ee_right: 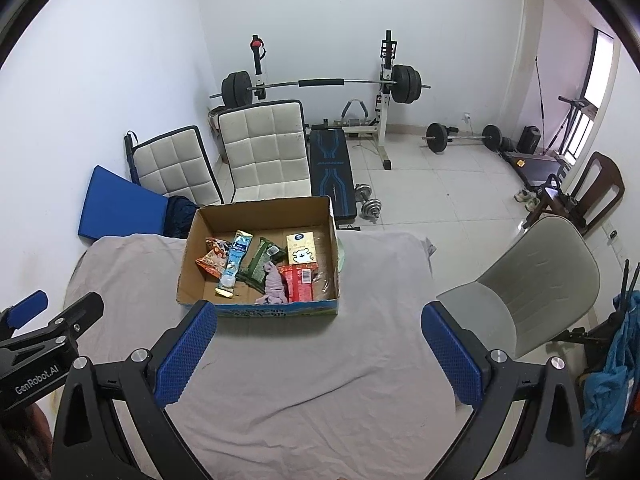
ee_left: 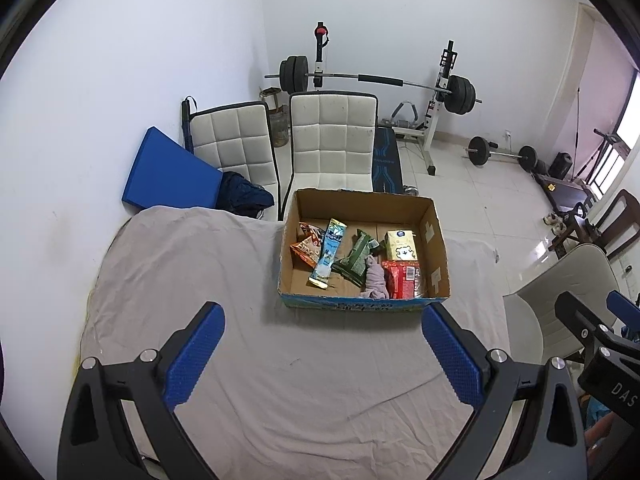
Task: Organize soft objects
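Left wrist view: left gripper (ee_left: 322, 356) wide, empty, above cloth (ee_left: 280, 380), near box (ee_left: 436, 240). Right gripper (ee_right: 319, 354) likewise wide, empty. Packets (ee_left: 356, 256) and pink rag (ee_left: 376, 276) inside box, gathered for storage; both grippers apparently held back, clear.

Room bright, soft daylight from window (ee_right: 600, 76) at far right. Pink tint on right wall near it. Glossy floor tiles (ee_left: 516, 236) carry white glare. Shadows faint, diffuse; soft one under cardboard box (ee_right: 256, 312). Both views sharp in centre. Heavy fisheye bending: barbell (ee_left: 372, 80) curves, black vignette fills corners.
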{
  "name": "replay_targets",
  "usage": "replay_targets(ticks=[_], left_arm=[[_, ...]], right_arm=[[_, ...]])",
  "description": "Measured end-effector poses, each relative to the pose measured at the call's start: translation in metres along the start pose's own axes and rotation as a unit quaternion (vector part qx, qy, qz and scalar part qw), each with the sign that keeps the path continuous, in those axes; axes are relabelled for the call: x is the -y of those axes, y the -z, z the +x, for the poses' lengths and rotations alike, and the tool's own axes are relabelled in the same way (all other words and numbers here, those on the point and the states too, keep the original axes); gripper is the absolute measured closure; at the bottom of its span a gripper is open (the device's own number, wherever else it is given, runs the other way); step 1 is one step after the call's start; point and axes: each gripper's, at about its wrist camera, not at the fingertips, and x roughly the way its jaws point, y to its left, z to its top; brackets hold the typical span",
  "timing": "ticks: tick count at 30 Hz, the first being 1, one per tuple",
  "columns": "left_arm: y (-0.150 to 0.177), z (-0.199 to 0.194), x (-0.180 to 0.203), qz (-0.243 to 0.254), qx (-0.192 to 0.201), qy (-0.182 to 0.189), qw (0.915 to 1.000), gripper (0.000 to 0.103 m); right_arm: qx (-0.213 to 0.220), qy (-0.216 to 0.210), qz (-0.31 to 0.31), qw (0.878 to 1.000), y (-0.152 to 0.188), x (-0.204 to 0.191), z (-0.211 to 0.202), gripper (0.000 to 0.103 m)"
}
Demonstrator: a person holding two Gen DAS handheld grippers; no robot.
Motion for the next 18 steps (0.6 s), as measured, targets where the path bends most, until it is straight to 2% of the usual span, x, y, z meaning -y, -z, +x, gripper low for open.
replay_targets(ticks=[18], left_arm=[[0.002,-0.012,0.004,0.013,0.019,-0.007,0.9997,0.002]], right_arm=[[0.008,0.005,-0.014,1.000,-0.003,-0.003,-0.009,0.000]])
